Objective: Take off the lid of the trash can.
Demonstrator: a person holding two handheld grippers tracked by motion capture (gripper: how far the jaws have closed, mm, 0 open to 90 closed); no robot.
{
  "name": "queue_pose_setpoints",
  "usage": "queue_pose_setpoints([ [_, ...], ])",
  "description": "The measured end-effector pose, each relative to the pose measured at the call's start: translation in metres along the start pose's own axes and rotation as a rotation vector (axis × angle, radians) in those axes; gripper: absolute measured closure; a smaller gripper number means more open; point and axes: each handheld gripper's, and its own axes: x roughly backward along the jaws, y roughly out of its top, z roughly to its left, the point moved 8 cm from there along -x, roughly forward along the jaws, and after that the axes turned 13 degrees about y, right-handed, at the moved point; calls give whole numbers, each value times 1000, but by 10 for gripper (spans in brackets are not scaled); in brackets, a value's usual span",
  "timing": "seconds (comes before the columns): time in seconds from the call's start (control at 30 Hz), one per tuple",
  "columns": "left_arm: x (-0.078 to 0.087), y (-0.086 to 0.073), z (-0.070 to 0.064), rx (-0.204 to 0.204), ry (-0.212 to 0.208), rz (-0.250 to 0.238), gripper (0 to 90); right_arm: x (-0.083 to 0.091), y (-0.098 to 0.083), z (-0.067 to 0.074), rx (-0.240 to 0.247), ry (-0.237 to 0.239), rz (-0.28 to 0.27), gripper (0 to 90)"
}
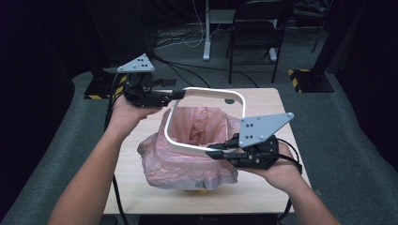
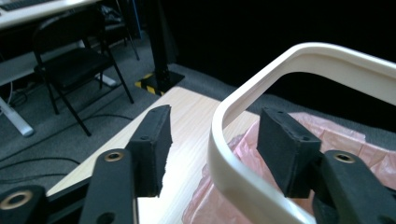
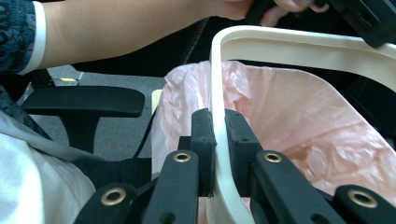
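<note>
Wooden table [image 1: 267, 101] carrying a bin lined with a pink bag [image 1: 187, 161]. Above the bag's mouth the white ring frame [image 1: 213, 91] is held tilted, its far edge higher. Right gripper [image 1: 220, 151] is clamped on the frame's near rim. Left gripper [image 1: 174, 95], at the frame's far-left corner, has jaws parted, the rim between them untouched.

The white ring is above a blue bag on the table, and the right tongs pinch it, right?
Not quite: the bag is pink, not blue, as the high view shows. The white ring does sit above it on the table, and the right tongs do pinch the ring.
</note>
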Motion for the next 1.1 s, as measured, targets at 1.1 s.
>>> queue_pose_setpoints([
  [1.1,28,-63,11,27,18,20,442,60,-41,-23,-101,-249,-46,829],
])
